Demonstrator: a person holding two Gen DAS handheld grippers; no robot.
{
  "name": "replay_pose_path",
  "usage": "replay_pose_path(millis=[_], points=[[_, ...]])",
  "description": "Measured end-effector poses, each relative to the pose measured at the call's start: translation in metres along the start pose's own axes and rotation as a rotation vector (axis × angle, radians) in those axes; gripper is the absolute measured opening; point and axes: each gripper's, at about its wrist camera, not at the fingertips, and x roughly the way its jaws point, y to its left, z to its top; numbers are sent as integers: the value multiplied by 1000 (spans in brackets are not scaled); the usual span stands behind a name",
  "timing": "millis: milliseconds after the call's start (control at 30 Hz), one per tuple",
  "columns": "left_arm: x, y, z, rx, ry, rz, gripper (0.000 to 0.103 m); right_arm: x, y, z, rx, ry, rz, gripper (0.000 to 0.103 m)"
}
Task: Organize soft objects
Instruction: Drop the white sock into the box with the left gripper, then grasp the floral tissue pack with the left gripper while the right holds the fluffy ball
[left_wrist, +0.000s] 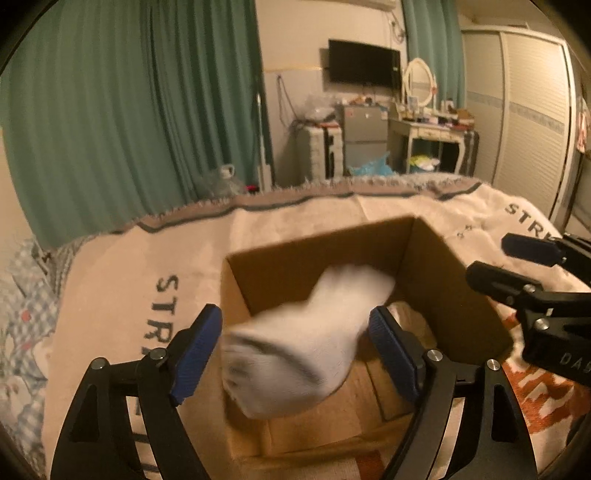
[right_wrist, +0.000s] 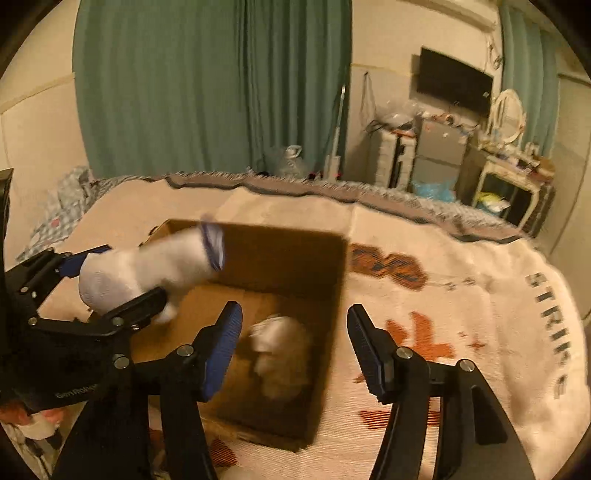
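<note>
An open cardboard box (left_wrist: 424, 254) stands on the bed blanket; it also shows in the right wrist view (right_wrist: 288, 254). A white sock (left_wrist: 295, 343), blurred by motion, is between the spread jaws of my left gripper (left_wrist: 295, 349) over the box's near-left corner; the pads do not press it. In the right wrist view the sock (right_wrist: 147, 273) has a blue-striped cuff and sits between the left gripper's fingers (right_wrist: 144, 299). Another white soft item (right_wrist: 277, 354) lies inside the box. My right gripper (right_wrist: 293, 347) is open and empty over the box's right side.
The cream blanket (left_wrist: 122, 280) with dark lettering and orange patterns covers the bed. Green curtains (left_wrist: 129, 110), a TV (left_wrist: 364, 62), a small fridge (left_wrist: 364, 136) and a dressing table (left_wrist: 432, 129) stand beyond the bed. A patterned cloth (left_wrist: 22, 321) lies at the left.
</note>
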Motion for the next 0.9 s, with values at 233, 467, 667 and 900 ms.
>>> replay_pose_path(millis=[233, 467, 667, 900], points=[[-76, 7, 25, -19, -112, 2, 86, -81, 2, 12, -15, -94, -23, 71], [-189, 13, 25, -45, -281, 23, 92, -184, 24, 5, -54, -188, -52, 88], [-246, 14, -2, -34, -329, 35, 99, -234, 40, -20, -66, -186, -61, 103], [-231, 12, -58, -37, -203, -17, 99, -226, 62, -79, -130, -103, -68, 103]])
